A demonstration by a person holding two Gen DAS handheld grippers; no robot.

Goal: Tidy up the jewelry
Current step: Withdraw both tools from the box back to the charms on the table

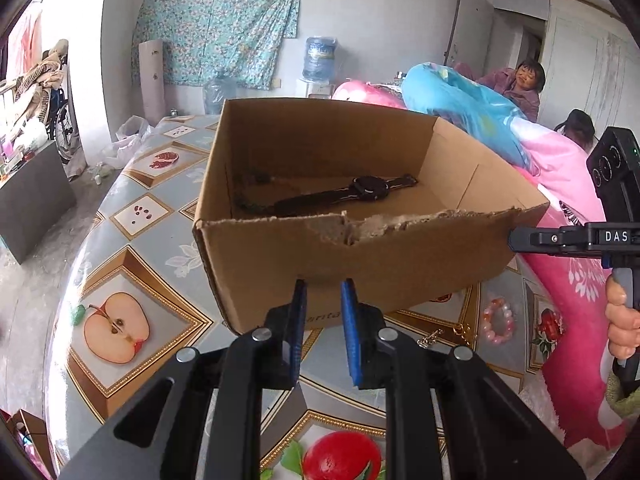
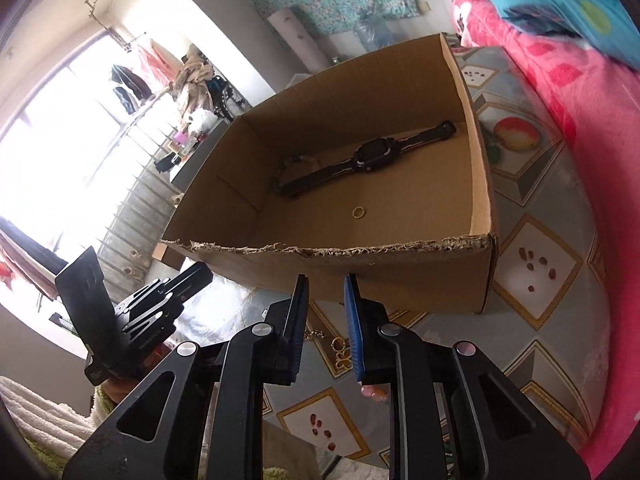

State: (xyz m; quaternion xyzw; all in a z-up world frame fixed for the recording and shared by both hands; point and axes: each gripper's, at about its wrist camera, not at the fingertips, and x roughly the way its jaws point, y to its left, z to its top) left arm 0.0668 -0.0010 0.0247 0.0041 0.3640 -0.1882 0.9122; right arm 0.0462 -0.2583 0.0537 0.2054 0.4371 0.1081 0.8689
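An open cardboard box stands on the fruit-patterned tablecloth. A black watch lies inside it, with a small gold ring and a dark beaded piece beside the strap end. A pink bead bracelet and a small silver earring lie on the cloth right of the box. A gold chain lies below the box in the right wrist view. My left gripper is open and empty in front of the box. My right gripper is open and empty at the box's near wall.
Pink and blue quilts are piled along the right of the table. Two people sit behind them. The table's left edge drops to the floor, with a dark cabinet nearby. My right tool reaches in at the box's right corner.
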